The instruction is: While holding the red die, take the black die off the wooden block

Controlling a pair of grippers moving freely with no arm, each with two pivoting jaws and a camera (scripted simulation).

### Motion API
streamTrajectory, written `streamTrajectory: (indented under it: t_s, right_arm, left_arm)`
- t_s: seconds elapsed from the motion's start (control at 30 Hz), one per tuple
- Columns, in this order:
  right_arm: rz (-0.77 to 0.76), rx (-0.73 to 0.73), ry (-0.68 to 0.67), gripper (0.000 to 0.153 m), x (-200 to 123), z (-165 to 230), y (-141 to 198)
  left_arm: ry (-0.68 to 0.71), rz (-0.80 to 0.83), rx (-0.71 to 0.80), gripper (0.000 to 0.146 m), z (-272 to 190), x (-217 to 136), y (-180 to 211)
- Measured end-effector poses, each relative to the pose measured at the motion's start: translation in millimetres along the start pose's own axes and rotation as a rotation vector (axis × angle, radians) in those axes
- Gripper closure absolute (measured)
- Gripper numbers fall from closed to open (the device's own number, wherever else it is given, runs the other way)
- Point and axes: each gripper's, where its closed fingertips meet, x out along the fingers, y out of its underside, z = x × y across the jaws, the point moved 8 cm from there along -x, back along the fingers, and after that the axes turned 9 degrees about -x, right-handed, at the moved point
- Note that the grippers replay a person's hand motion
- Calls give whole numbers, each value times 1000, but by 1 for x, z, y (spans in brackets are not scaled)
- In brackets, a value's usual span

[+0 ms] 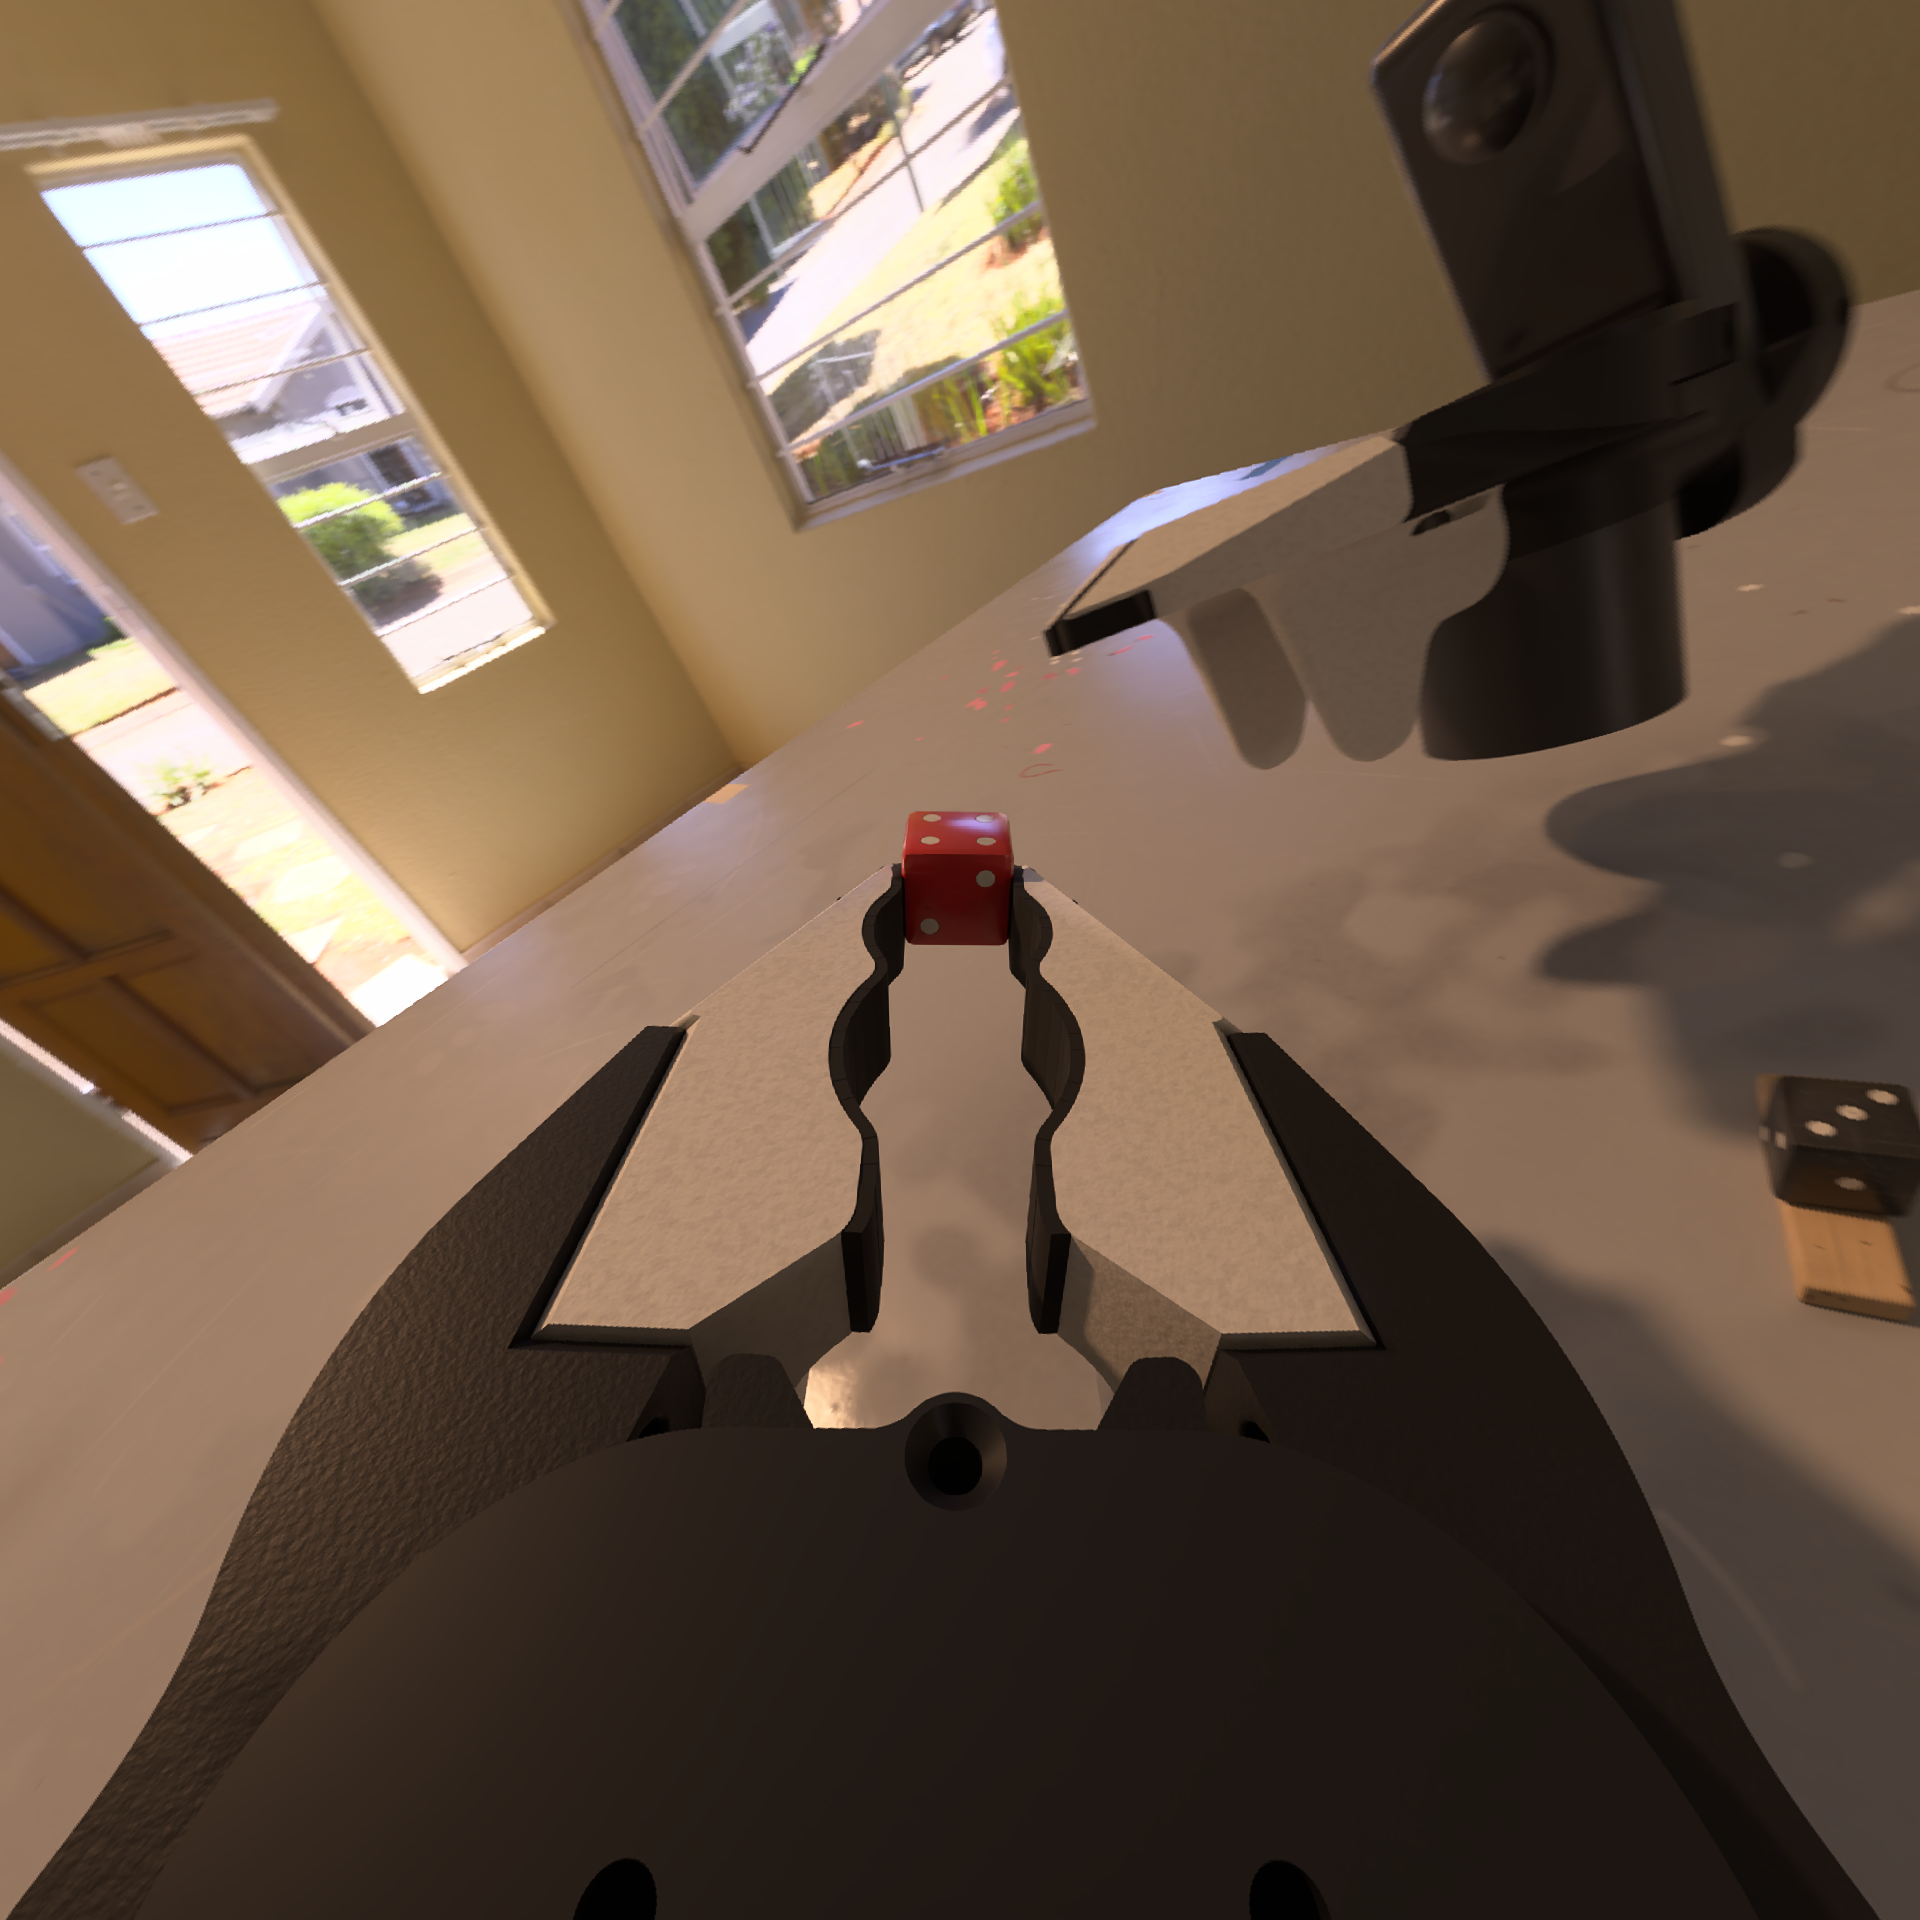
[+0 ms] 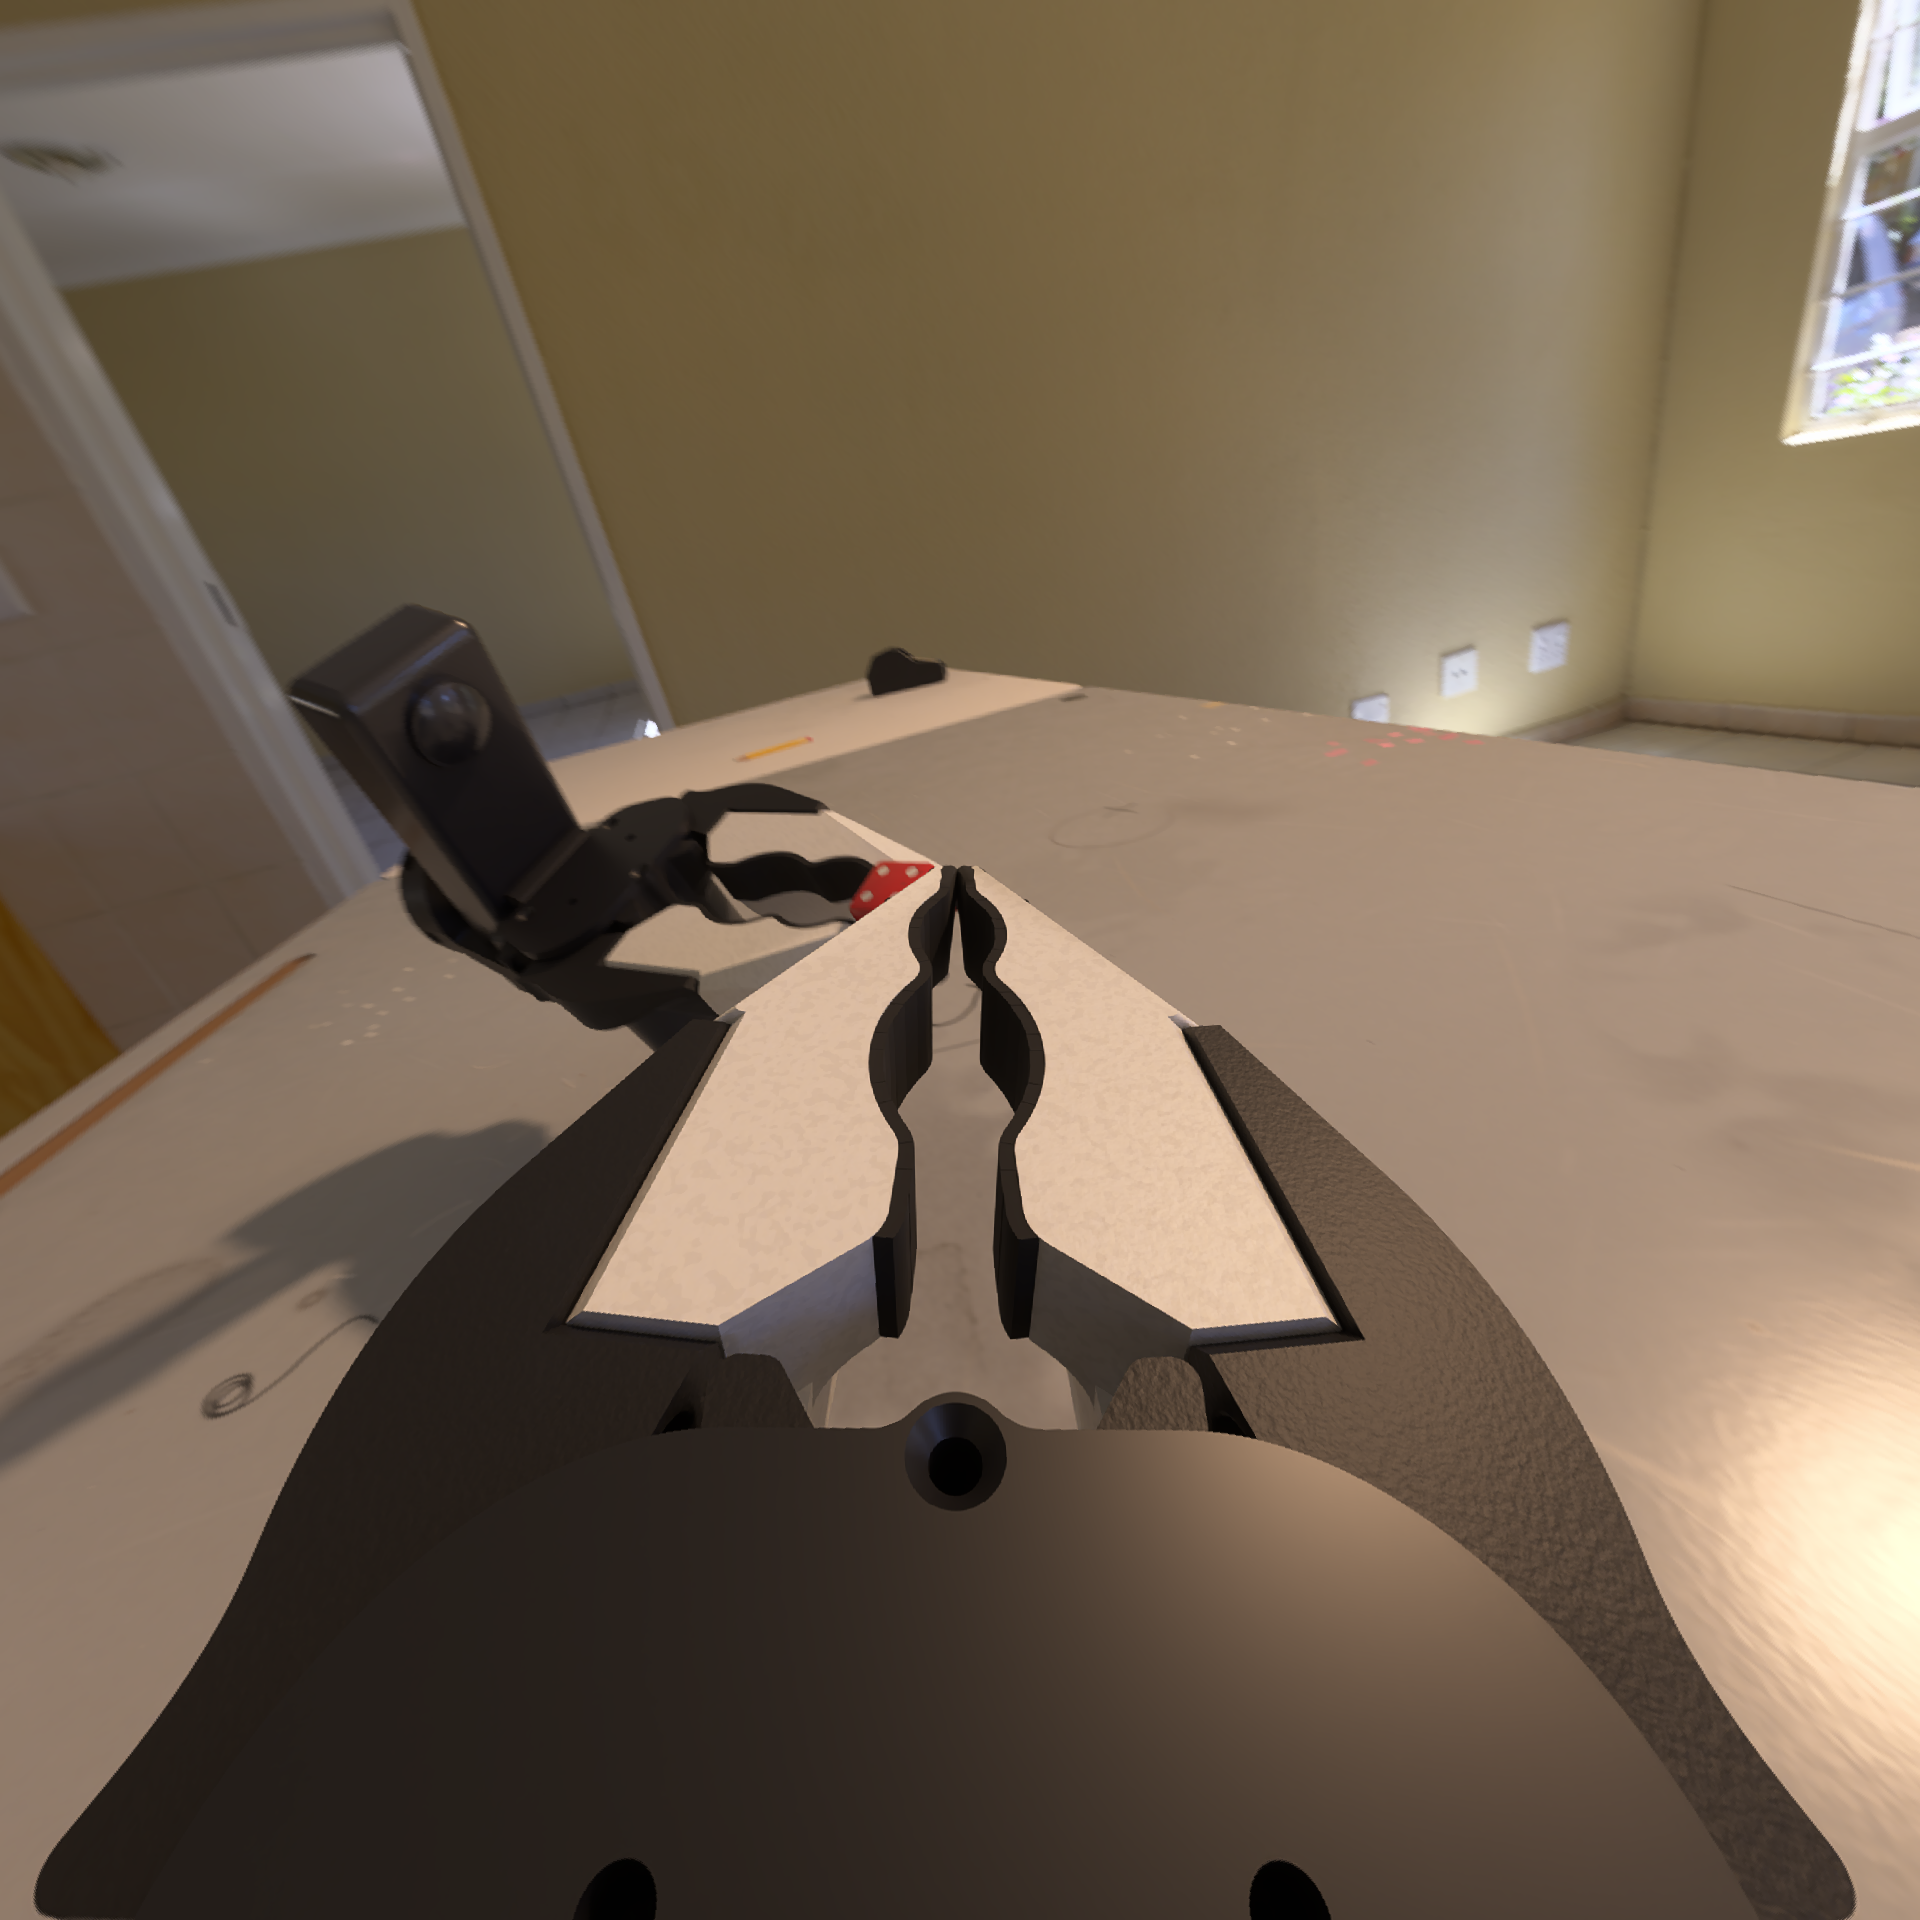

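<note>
Window (image 1: pixel 862 239) sunlight casts soft shadows across the table (image 1: pixel 1351 935); edges warp.

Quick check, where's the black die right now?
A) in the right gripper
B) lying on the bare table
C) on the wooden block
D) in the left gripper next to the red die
C: in the left wrist view the black die sits on top of the wooden block, while the right gripper has its jaws closed on nothing and the left gripper holds only the red die.
</note>
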Motion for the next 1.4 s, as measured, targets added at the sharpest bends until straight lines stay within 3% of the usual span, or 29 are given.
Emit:
streamTrajectory:
  t_s: [0.1,0.23,0.33,0.53,0.63,0.9,0.97,1.2,1.3,1.4]
  right_arm:
    - [132,-38,57,143,-3,-4,2]
    - [478,-73,-61,127,8,4,17]
    - [618,-112,-183,124,28,24,36]
    - [836,-316,-298,125,57,61,59]
    - [852,-312,-295,134,58,61,60]
    - [860,-276,-296,131,53,58,59]
    - [855,-282,-308,153,51,59,58]
    - [796,-332,-286,153,39,52,49]
    - [795,-288,-310,133,29,44,43]
    - [766,-213,-442,124,13,44,32]
  left_arm:
    - [-76,-4,-4,127,6,-2,0]
    - [-162,-26,-8,127,12,-5,-1]
    - [-206,6,-11,127,16,-4,2]
    - [-234,3,-30,127,19,-2,2]
    - [-230,-7,-36,127,19,-3,2]
    - [-221,-20,-34,127,19,-4,1]
    - [-222,-25,-33,127,19,-5,0]
    - [-231,-40,-25,127,19,-8,0]
    - [-229,-37,-30,127,20,-7,0]
    - [-221,-37,-34,127,19,-7,0]
